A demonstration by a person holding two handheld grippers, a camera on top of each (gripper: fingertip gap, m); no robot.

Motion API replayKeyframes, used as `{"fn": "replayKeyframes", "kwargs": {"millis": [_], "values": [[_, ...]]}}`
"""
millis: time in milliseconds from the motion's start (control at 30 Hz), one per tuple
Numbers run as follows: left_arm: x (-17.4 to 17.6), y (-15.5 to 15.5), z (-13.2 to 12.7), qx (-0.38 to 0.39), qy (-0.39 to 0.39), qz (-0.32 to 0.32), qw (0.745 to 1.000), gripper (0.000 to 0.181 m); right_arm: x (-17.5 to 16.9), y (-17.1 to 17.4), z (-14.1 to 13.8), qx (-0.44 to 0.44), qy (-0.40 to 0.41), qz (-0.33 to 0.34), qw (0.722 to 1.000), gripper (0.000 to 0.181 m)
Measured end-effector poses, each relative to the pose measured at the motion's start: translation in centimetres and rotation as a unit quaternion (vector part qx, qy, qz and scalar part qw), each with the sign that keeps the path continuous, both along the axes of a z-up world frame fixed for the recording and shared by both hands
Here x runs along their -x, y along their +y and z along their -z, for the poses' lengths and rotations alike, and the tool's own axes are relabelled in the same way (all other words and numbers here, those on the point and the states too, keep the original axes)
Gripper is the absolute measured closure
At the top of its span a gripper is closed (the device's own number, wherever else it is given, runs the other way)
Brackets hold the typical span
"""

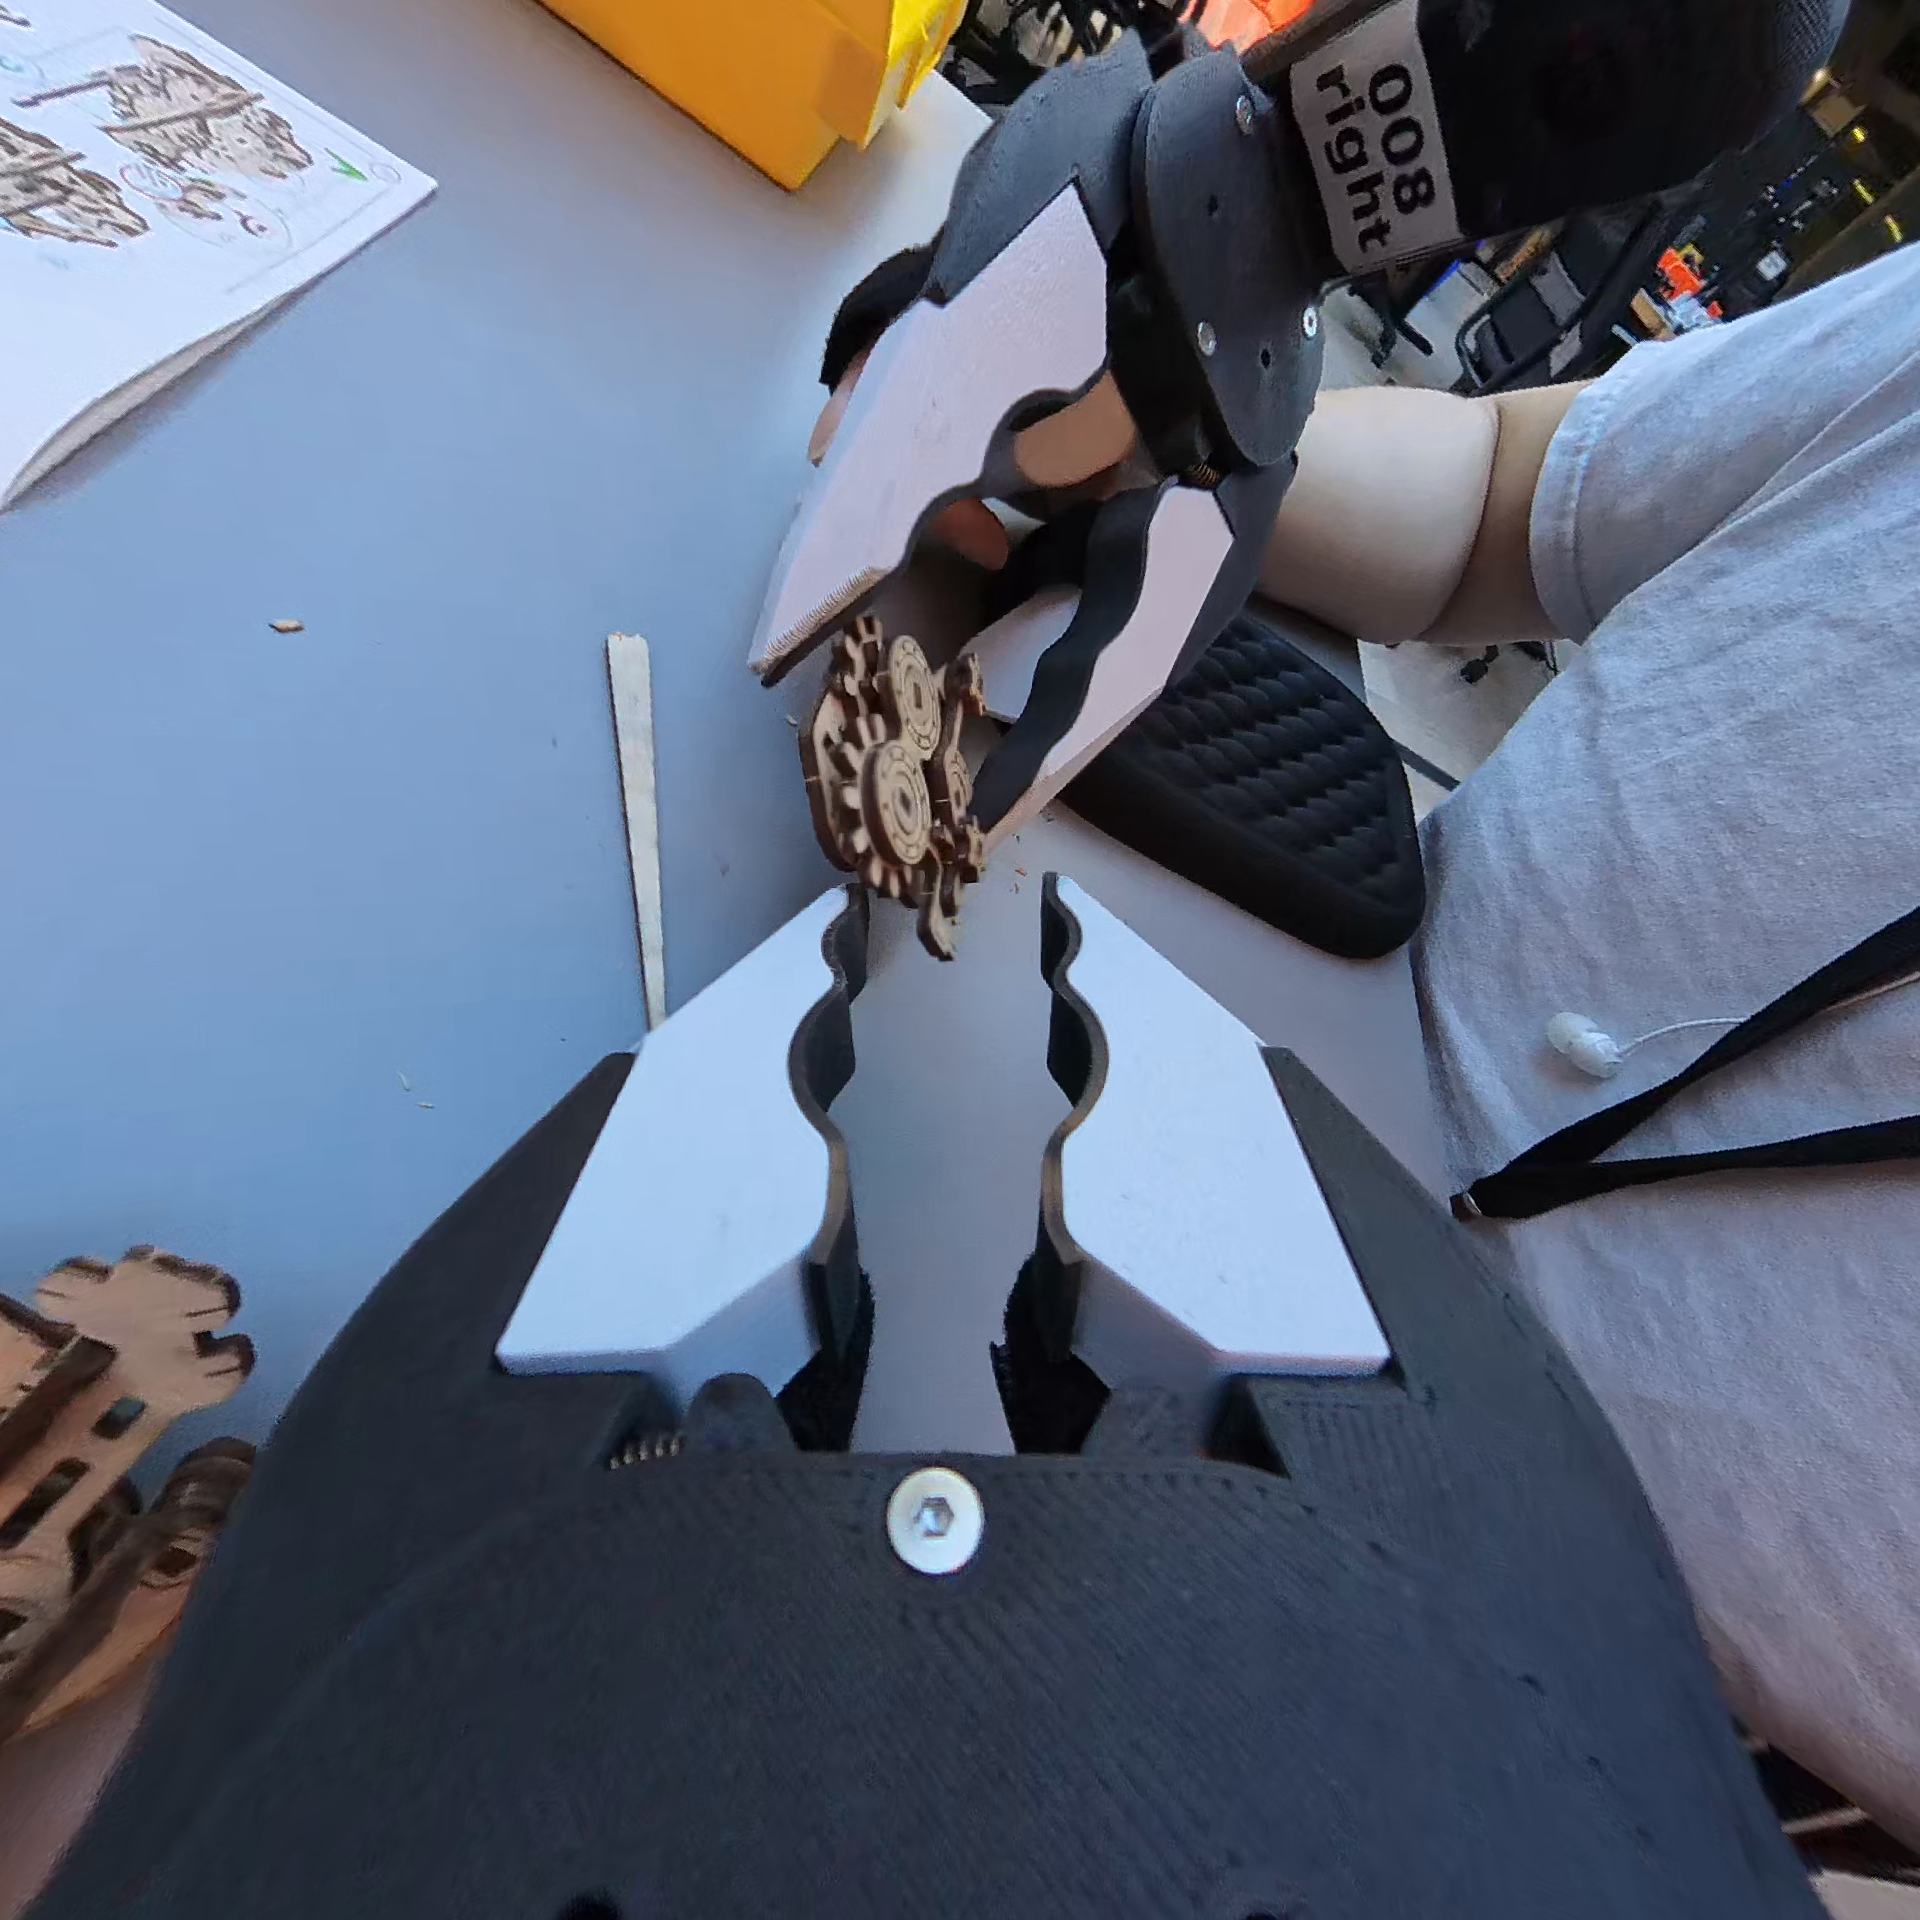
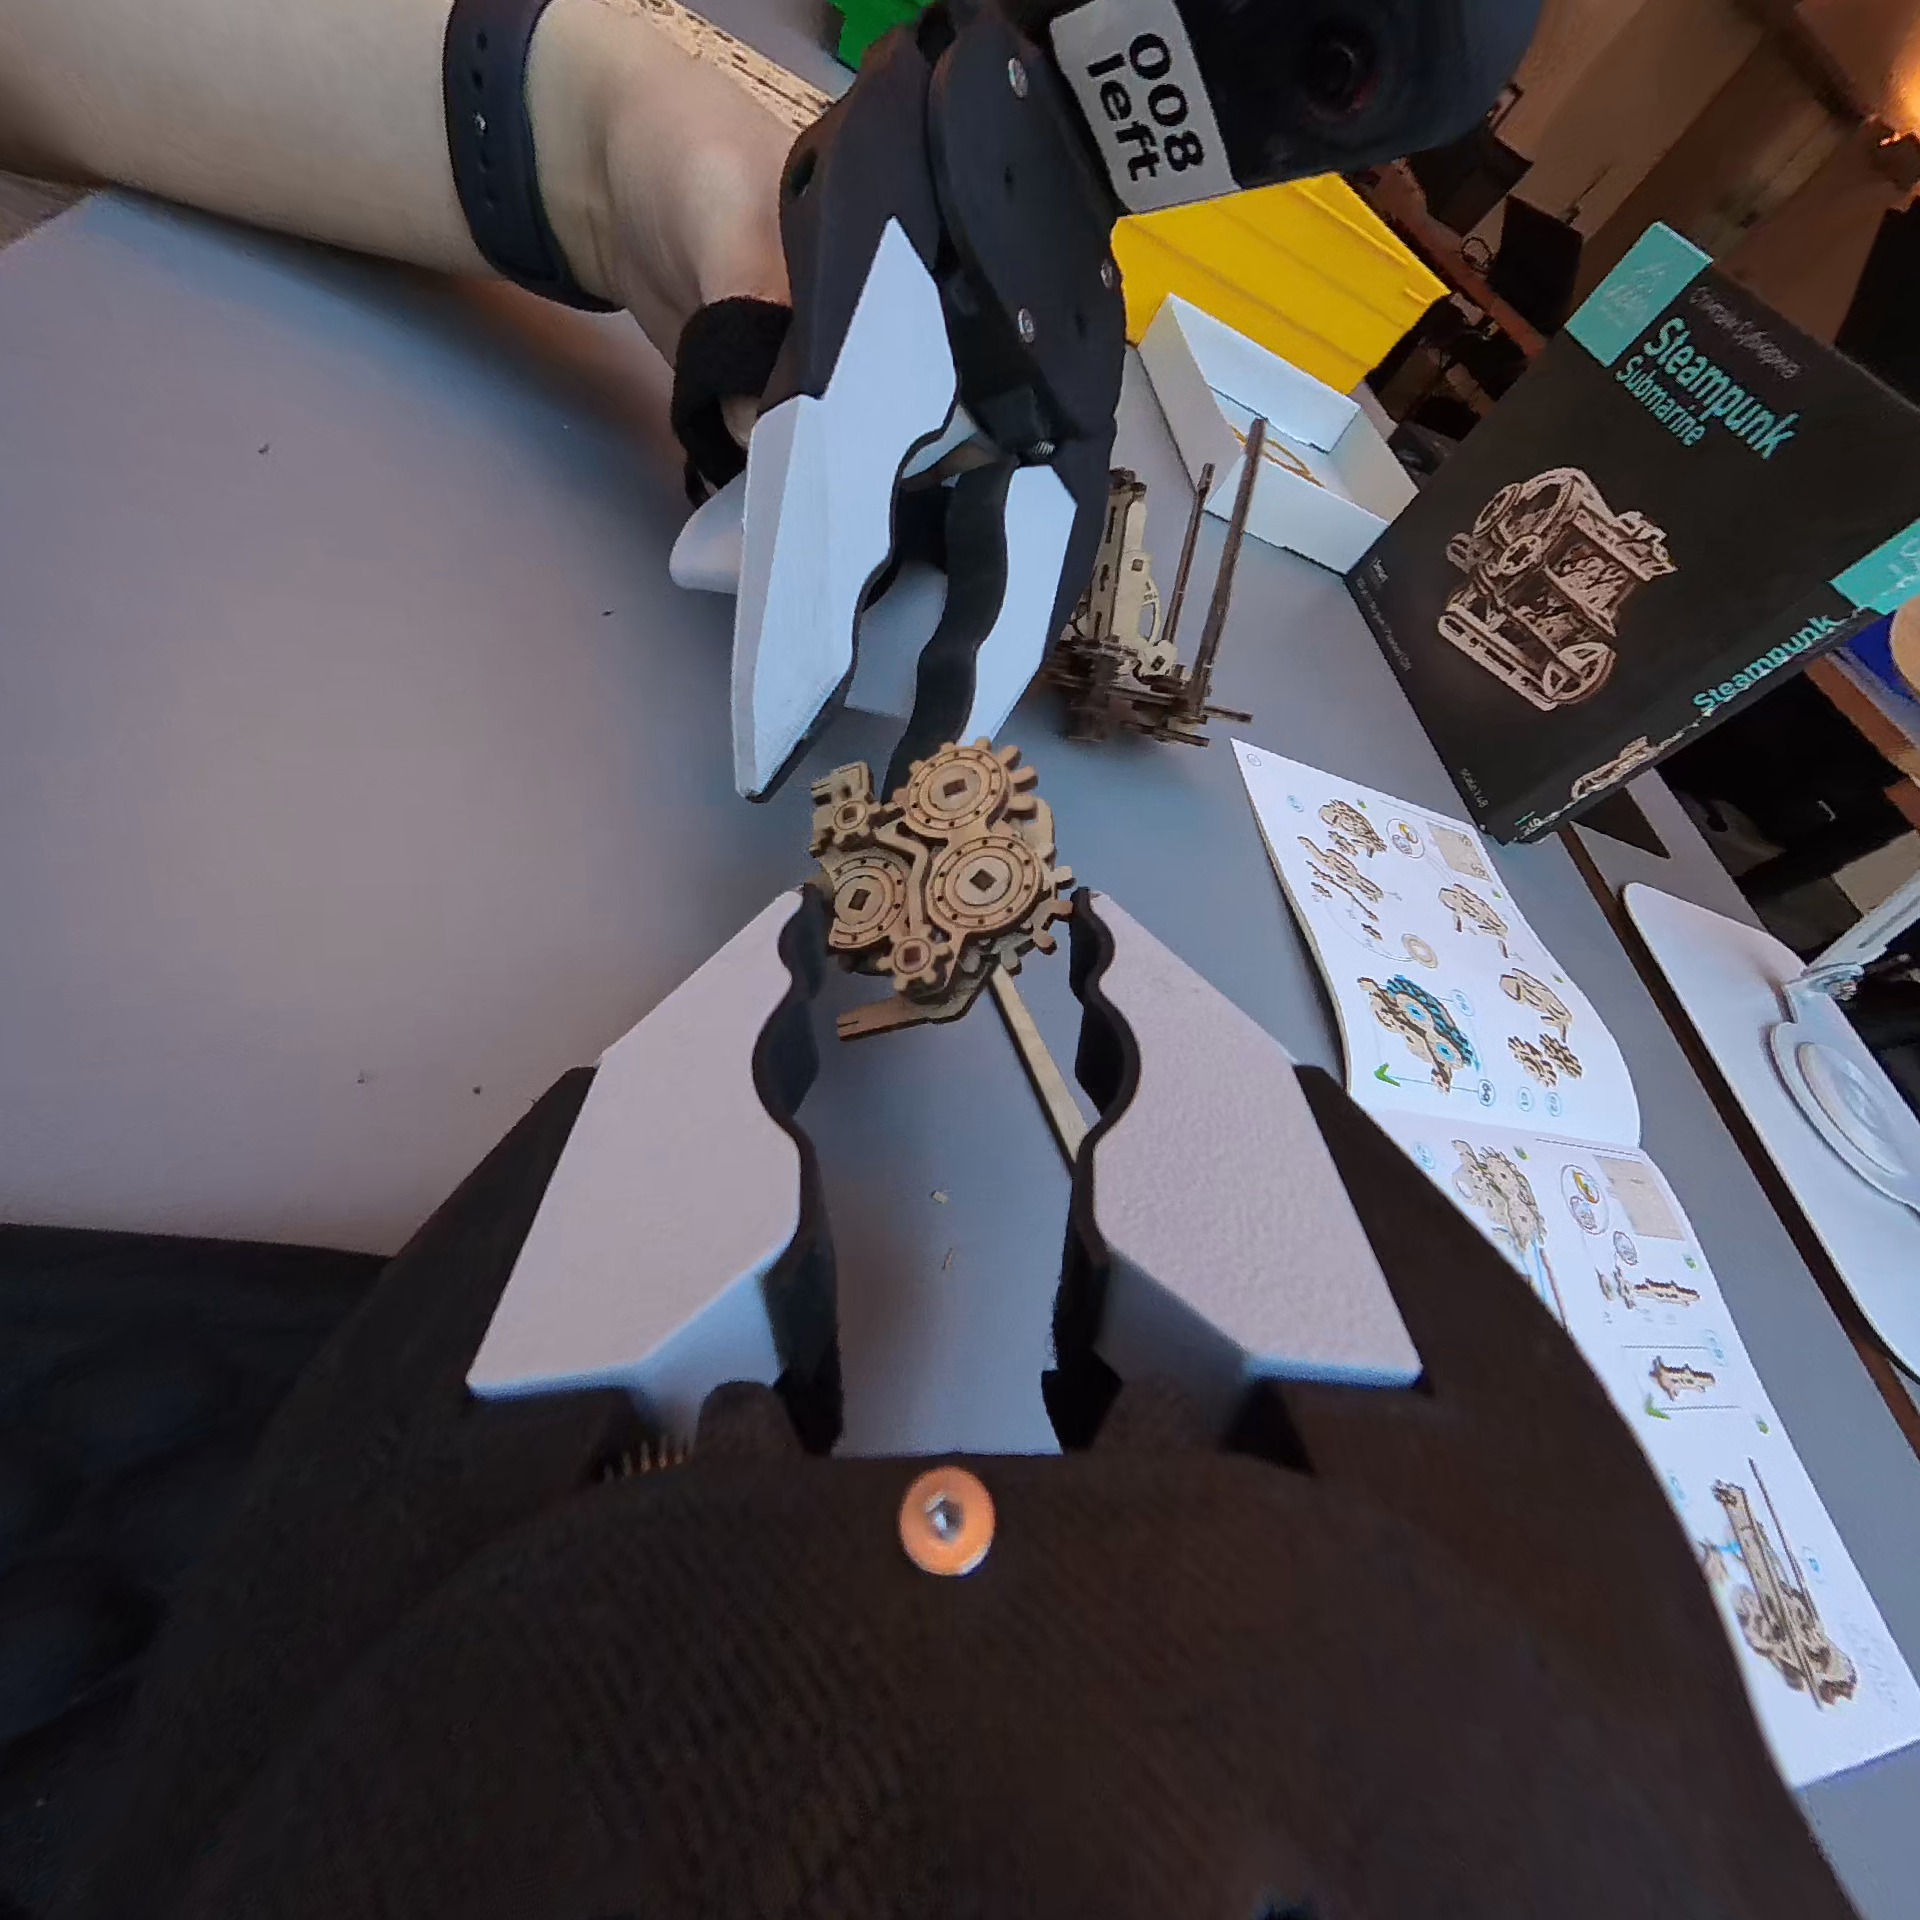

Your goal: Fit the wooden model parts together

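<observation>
Gear cluster (image 2: 935, 894): we see a small laser-cut wooden assembly of interlocked cogs, raised off the bench (image 2: 312, 727), between the two grippers.
Right gripper (image 2: 940, 914): partly closed, its tips pinch the cluster's sides.
Left gripper (image 1: 951, 894): parted and holding nothing; we see one cog tooth dip between its tips, contact unclear.
Handling: we judge the cluster light, stiff and brittle, its thin teeth and tabs prone to snapping; best held across the flat plate faces.
Wooden strip (image 1: 636, 821): lies flat on the bench beyond the cluster.
Partly built model (image 2: 1132, 623): stands farther back, beside the instruction sheet (image 2: 1455, 987).
</observation>
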State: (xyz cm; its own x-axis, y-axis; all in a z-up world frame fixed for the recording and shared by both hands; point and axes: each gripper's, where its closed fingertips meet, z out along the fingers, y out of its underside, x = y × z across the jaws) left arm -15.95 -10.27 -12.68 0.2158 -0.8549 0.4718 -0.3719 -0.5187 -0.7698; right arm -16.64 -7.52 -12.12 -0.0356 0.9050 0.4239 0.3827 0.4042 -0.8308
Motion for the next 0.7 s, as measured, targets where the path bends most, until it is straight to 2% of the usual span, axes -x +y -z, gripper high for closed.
{"fn": "replayKeyframes", "kwargs": {"millis": [133,267,367,500,567,700], "values": [[-0.2,1.1,-0.5,-0.027,-0.010,-0.033,0.999,0.147,-0.1,0.6,-0.5,0.021,0.016,0.017,1.000,0.135],[-0.6,1.8,-0.8,-0.035,-0.021,-0.062,0.997,0.132,-0.2,0.7,-1.1,0.041,0.035,0.018,0.998,0.135],[-0.8,2.2,-1.2,-0.023,-0.044,-0.076,0.996,0.140,-0.1,0.7,-1.1,0.035,0.034,0.018,0.999,0.135],[-1.0,1.8,-1.8,0.030,-0.085,-0.070,0.994,0.148,0.0,0.1,-1.3,0.013,0.038,0.003,0.999,0.135],[-1.2,1.4,-2.4,0.053,-0.112,-0.054,0.991,0.163,0.0,-0.2,-1.5,-0.002,0.045,-0.002,0.999,0.135],[-1.2,1.2,-2.7,0.075,-0.127,-0.047,0.988,0.161,0.0,-0.3,-1.8,-0.010,0.051,-0.003,0.999,0.135]]}}
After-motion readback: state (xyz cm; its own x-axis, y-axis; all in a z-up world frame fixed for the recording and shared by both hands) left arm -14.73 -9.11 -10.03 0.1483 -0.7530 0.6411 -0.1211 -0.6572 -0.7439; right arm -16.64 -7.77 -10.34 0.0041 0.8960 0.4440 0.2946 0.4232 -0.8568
